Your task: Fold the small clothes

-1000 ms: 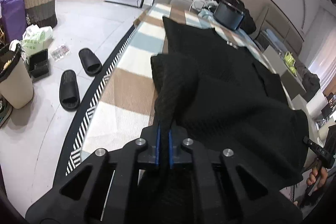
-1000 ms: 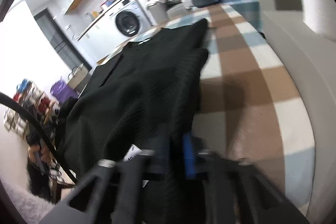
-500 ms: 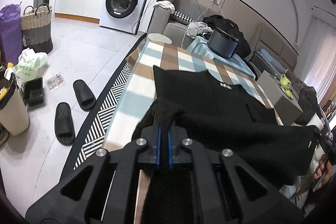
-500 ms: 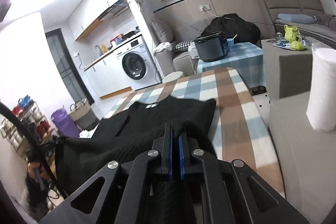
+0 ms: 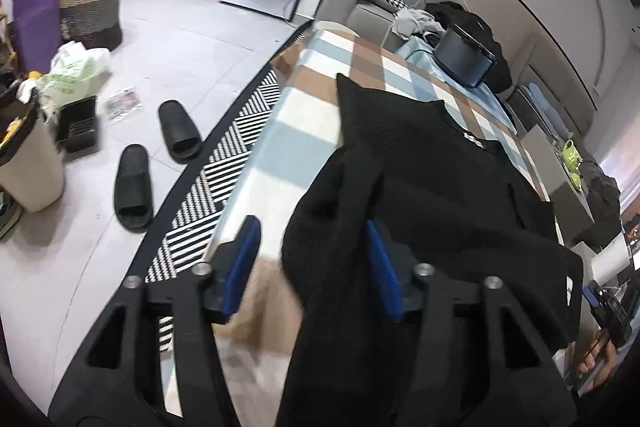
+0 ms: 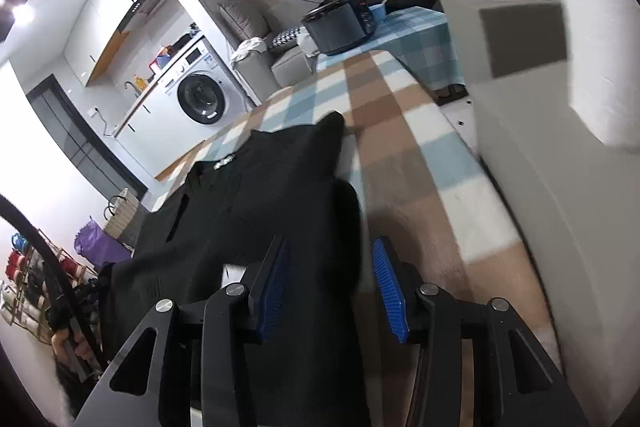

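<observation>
A black knit top [image 5: 432, 187] lies on the checked tablecloth [image 5: 304, 115], its lower part folded up over its body. It also shows in the right wrist view [image 6: 256, 195]. My left gripper [image 5: 316, 259] is open, with a corner of the top draped loose between its blue pads [image 5: 246, 259]. My right gripper [image 6: 332, 283] is open too, with the other corner of the top lying between its blue pads [image 6: 390, 291].
A black cooker [image 5: 464, 57] stands on a blue checked table beyond the cloth. Two black slippers [image 5: 134, 187], a bin [image 5: 28, 163] and bags are on the floor at left. A grey box [image 6: 560, 163] stands close on the right. A washing machine [image 6: 200, 95] is at the back.
Both grippers carried the top's hem up and forward over its body, then opened. The cloth has slipped out of both grips and now hangs loose between the pads.
</observation>
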A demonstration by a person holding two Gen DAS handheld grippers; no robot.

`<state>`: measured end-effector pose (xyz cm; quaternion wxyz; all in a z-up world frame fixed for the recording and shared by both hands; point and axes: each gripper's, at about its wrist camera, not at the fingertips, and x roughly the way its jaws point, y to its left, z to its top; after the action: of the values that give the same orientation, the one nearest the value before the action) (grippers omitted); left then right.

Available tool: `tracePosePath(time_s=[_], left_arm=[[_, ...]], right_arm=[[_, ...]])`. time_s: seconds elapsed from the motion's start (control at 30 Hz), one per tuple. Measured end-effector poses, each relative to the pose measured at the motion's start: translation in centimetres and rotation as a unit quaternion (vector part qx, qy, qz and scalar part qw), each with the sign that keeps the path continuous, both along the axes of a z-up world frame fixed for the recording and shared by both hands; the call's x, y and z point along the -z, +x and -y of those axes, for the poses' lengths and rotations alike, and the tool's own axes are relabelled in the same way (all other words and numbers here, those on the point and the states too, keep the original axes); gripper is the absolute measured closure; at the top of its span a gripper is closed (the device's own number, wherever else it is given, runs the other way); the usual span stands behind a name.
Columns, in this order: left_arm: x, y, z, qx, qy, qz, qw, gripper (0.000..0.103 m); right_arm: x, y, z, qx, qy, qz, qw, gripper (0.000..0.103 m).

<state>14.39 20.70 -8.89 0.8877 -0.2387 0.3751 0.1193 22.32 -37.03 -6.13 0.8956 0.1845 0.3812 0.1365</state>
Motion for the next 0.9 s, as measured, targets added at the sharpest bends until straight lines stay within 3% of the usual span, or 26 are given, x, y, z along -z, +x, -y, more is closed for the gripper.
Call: tracePosePath(time_s=[0.17,0.3,0.37,0.5,0.7,0.9], left_arm=[[0.0,-3.8,1.7,0.0,-0.002,0.006,1.0,0.05],[-0.5,-5.2,4.9,0.045,0.004,0.009,0.9989,0.049],[-0.7,-5.9,7.2,0.068,0.021,0.017,0.9973,0.043],[-0.5,-6.2,11.6,0.12,0.041,0.02,0.9917,0.039],[0.9,-6.6,16.4,0.174,0.019,0.006,0.9845,0.039],[2.7,-6.6,19.2,0.2,-0.003,-0.019,0.9797,0.039]], right_arm=[[-0.4,-4.9,0.0,-0.006,0.019,0.0,1.0,0.058],[-0.6,-7.8,-1.2,-0.024,0.044,0.002,0.999,0.051],[-0.4,-8.8,-2.5,-0.042,0.054,0.0,0.998,0.05],[0.2,-10.2,-5.0,-0.079,0.067,-0.007,0.995,0.05],[2.1,-11.5,-8.2,-0.13,0.112,-0.032,0.985,0.05],[3.9,-10.2,-12.4,-0.15,0.121,-0.044,0.98,0.05]])
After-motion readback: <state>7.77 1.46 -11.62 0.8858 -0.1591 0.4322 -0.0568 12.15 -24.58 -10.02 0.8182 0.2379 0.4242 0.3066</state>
